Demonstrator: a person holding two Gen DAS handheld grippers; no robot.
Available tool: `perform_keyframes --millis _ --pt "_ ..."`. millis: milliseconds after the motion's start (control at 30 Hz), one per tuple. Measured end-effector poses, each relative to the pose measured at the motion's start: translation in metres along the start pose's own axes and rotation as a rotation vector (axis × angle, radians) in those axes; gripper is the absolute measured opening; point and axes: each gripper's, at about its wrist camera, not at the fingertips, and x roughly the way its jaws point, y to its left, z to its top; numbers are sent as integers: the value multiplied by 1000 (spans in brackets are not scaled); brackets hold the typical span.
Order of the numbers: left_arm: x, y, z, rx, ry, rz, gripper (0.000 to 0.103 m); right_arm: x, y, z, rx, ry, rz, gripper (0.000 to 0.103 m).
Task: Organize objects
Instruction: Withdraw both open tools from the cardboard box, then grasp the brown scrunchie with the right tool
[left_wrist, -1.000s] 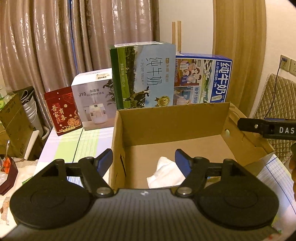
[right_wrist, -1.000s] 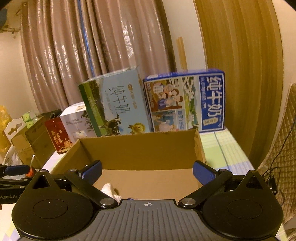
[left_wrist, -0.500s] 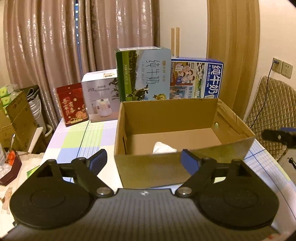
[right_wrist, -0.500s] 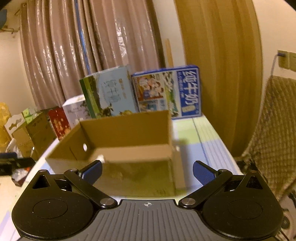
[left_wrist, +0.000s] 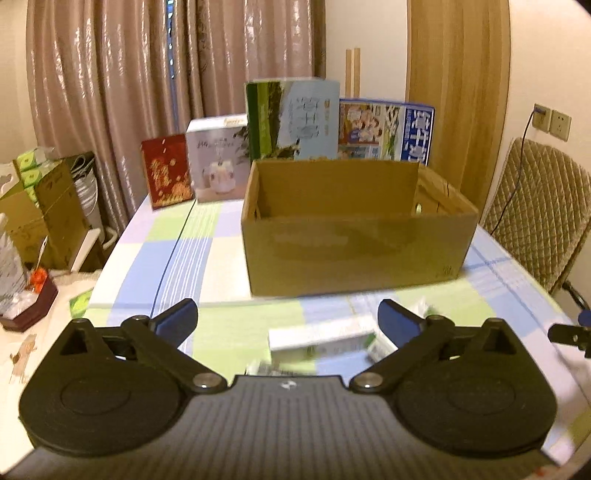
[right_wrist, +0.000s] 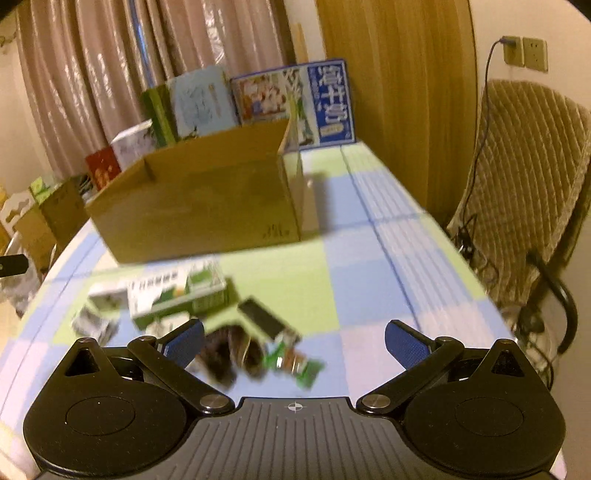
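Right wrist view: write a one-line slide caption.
Open right gripper above small packets scattered on checked tablecloth before cardboard box.

Left wrist view: looks forward from above the near end of the bench (left_wrist: 229, 332), facing the cardboard box (left_wrist: 354, 251) squarely from near. Right wrist view: set further right, tilted lower toward the bench (right_wrist: 369, 288), seeing the same box (right_wrist: 199, 214) at an angle. Both views share the box, the upright cartons behind it (left_wrist: 291, 118) (right_wrist: 291, 99) and the curtain (left_wrist: 110, 92) (right_wrist: 92, 74).
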Motion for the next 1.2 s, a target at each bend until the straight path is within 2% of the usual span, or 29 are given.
perform_keyframes --millis 333,833,900,1033,1200 --pt "-5 1 -41 26 72 24 102 2 22 -4 -63 6 26 101" --pt "11 6 -51 13 121 -7 102 39 59 -18 -291 35 51 100" --pt "14 6 -52 11 130 -7 102 48 61 -20 -312 56 50 88" --pt "17 7 -53 3 140 -10 102 63 58 -23 -297 96 41 77" --pt "23 6 -54 0 156 -12 102 74 59 -26 -297 111 51 58"
